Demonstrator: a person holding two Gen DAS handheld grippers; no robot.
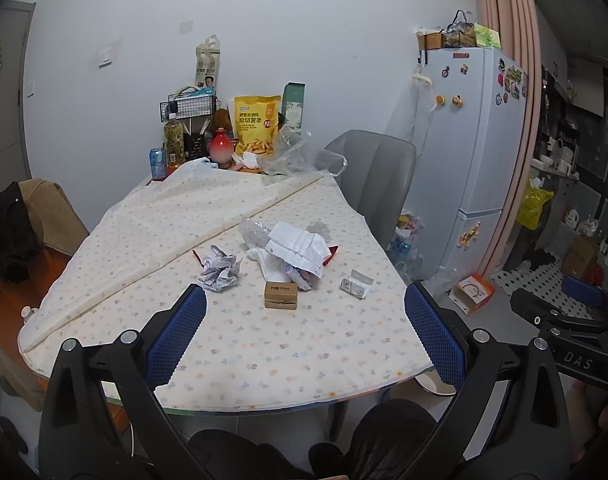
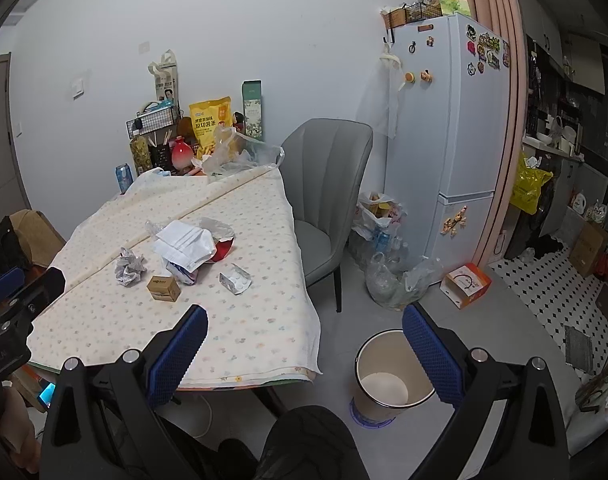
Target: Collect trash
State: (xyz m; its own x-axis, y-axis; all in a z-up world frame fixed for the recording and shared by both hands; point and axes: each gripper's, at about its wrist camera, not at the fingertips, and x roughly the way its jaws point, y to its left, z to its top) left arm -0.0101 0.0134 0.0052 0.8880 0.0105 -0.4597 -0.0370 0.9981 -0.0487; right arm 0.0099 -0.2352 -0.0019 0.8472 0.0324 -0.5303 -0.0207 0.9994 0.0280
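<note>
Both the left gripper [image 1: 305,320] and right gripper [image 2: 305,338] are wide with nothing inside, so the light crumpled paper [image 1: 219,267] could slip away from the bin [image 2: 392,376].

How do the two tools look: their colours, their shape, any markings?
Both tools have black plastic frames with silver bolts and two fingers faced with blue textured pads. The left tool and right tool look alike. White letters "DAS" mark the right tool's body.

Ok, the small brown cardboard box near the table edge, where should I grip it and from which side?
Grip the small brown box across its two short ends, coming down from above and the near edge. It sits flat, low and free-standing on the tablecloth, nearest the left gripper, whose fingers are open; the wrapper pile crowds its far side.
</note>
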